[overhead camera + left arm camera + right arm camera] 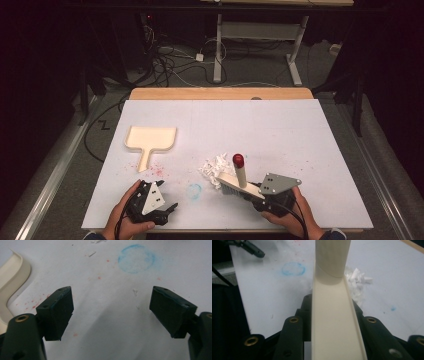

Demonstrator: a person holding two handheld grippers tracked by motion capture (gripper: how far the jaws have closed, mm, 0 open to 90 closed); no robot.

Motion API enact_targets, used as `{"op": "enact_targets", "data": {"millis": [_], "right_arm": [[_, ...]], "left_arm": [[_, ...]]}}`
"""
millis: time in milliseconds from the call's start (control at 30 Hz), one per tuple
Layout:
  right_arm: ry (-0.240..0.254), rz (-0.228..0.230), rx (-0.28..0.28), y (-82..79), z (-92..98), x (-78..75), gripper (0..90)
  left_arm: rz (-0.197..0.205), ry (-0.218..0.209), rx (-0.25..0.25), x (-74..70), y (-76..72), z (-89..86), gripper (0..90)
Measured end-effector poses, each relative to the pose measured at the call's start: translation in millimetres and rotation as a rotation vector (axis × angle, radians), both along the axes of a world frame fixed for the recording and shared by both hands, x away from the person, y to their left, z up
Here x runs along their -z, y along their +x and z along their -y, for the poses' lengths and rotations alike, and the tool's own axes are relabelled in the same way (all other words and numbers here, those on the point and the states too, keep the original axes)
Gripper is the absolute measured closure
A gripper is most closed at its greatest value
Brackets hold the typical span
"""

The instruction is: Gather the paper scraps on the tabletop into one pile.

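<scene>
Sweep-up job, early stage by the look of it; right gripper [255,192] clamped on the cream brush [239,184], block squeezed between both jaws in the right gripper view, handle with red tip [238,160] sticking up; bristle edge sits just beside the pile of white paper scraps [215,169], touching its near side as far as I can tell; scraps bunched in 1 heap mid-table, a few stray bits near the blue ring stain [136,258]; dustpan [150,140] lies flat well apart to the left, pan looks empty, handle pointing toward the person; nothing swept into it yet; left gripper [160,207] low over the white sheet [300,140], jaws wide apart, nothing between them, dustpan edge [11,277] at the left of the left gripper view; red speckles around the dustpan handle. Left to do, my read: fetch dustpan with the left, bring it to the pile, brush scraps in.
</scene>
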State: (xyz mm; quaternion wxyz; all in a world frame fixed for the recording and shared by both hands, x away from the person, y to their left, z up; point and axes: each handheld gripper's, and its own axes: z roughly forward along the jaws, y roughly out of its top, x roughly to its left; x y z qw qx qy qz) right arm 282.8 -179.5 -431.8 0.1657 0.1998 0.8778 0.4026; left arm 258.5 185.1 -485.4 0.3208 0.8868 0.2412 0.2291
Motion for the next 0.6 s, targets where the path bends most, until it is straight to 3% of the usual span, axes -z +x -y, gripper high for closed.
{"op": "enact_targets", "data": {"millis": [167,333,600], "right_arm": [[0.028,0.02,-0.009,4.0,-6.1,-3.9,68.3],[0.093,0.028,0.009,-0.1,10.2,-20.2,68.2],[0.115,0.027,0.018,-6.9,19.7,-25.7,68.1]], "left_arm": [[-0.001,0.001,-0.002,0.3,-0.1,-0.3,18.2],[0.001,0.003,-0.003,0.2,-0.5,-0.5,18.1],[0.003,0.005,-0.007,0.1,0.4,0.1,18.1]]}}
